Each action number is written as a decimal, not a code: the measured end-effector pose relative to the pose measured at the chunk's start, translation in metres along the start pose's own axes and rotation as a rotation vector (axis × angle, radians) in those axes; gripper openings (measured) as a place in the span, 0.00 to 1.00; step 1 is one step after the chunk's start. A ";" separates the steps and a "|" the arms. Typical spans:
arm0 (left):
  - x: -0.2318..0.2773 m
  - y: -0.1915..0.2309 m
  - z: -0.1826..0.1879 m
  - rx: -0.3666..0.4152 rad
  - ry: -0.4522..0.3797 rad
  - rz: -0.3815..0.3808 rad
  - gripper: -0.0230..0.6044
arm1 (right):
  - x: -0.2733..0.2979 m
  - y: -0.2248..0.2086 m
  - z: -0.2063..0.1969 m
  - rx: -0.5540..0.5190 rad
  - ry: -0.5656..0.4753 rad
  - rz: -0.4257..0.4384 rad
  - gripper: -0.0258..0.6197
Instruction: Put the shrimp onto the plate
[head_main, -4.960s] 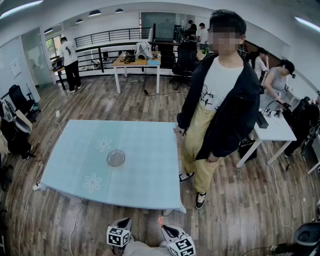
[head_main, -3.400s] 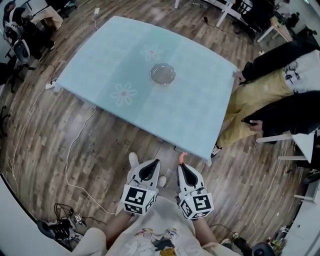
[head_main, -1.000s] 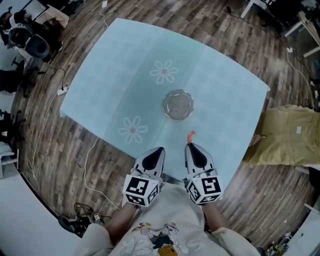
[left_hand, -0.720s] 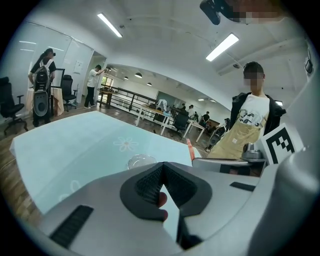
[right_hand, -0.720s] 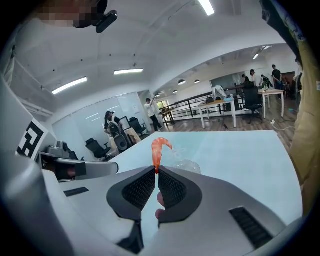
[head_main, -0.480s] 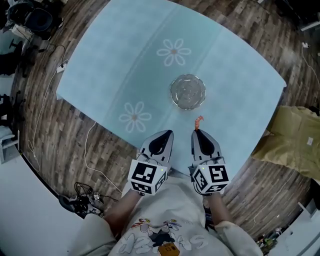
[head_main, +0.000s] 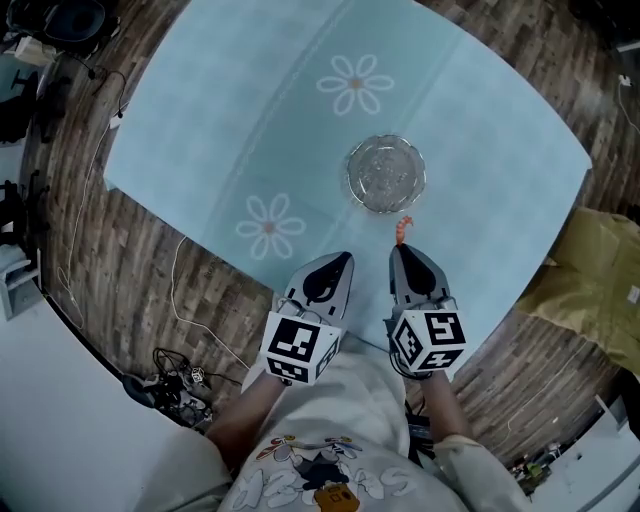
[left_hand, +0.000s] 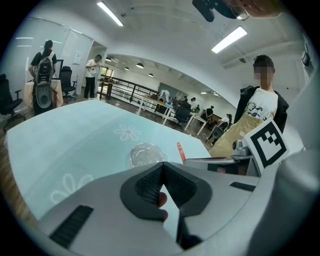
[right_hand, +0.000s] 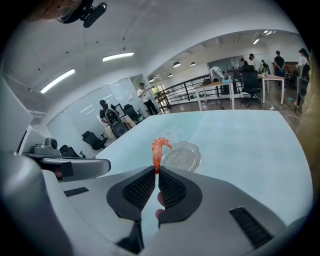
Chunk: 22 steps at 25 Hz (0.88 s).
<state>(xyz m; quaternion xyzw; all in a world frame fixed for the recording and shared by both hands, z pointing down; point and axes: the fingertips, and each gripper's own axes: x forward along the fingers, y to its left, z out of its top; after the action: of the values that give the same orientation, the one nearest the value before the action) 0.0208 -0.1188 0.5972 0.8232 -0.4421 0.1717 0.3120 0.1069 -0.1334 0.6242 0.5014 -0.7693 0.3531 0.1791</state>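
Shrimp (right_hand: 157, 151), base hidden in right tool (right_hand: 156, 171)

Clear round glass plate (head_main: 386, 175) sits upper centre on the pale blue cloth-covered table (head_main: 200, 120). Small orange shrimp (head_main: 402, 230) is just below it, apart, pinched at the right gripper (head_main: 401, 247) tip. Left gripper (head_main: 345, 257) is alongside, frame-left.

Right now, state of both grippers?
Left gripper: closed, nothing between its jaws.
Right gripper: closed on the shrimp, above the table.
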 end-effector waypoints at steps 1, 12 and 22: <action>0.003 0.002 -0.003 0.001 0.010 -0.002 0.05 | 0.003 -0.002 -0.003 0.004 0.009 -0.003 0.10; 0.037 0.014 -0.026 0.004 0.062 -0.032 0.05 | 0.042 -0.025 -0.029 0.028 0.112 -0.054 0.10; 0.062 0.027 -0.032 -0.001 0.104 -0.063 0.05 | 0.068 -0.042 -0.050 0.066 0.184 -0.099 0.10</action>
<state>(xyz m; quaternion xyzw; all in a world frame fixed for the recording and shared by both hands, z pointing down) 0.0322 -0.1467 0.6654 0.8265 -0.3992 0.2043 0.3403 0.1109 -0.1517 0.7164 0.5098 -0.7120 0.4136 0.2492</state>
